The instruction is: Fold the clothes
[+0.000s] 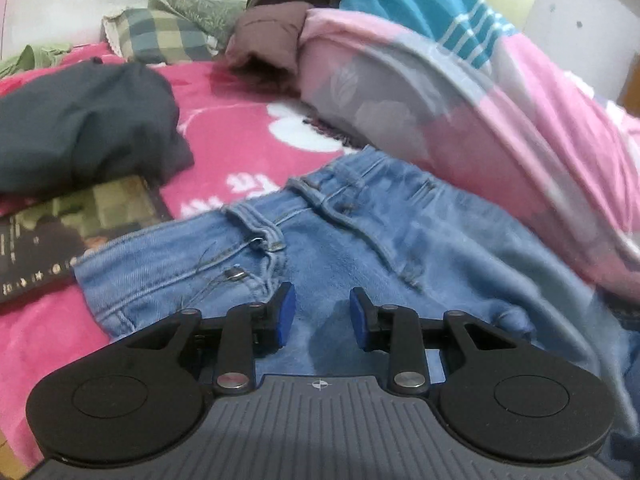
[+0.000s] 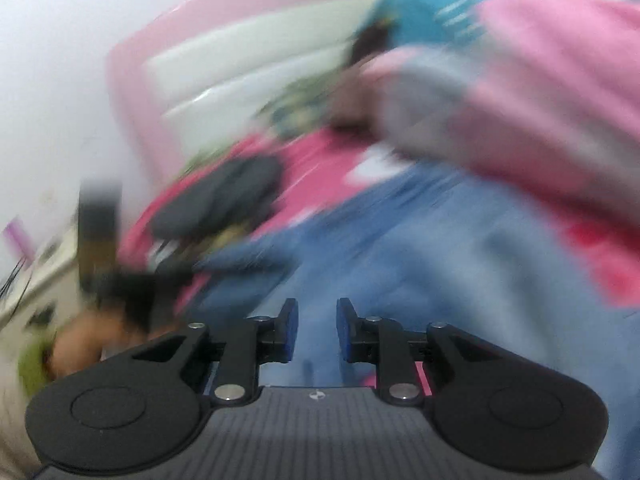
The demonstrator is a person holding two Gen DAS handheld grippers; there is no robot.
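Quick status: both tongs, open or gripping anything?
Left tongs: open, empty, over the jeans.
Right tongs: open, nothing between the pads; blurred view.

Home bedroom, bed with pink blanket [image 1: 248, 136], pillows [image 1: 160, 36], piled quilt [image 1: 500, 92]

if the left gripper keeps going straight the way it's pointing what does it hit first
Most likely the blue jeans: the left gripper points down at the denim just ahead of its open jaws, below the waistband. Depth is uncertain through the fisheye.

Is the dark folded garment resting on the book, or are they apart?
Touching. In the left wrist view the dark garment overlaps the far edge of the book, with no gap showing between them.
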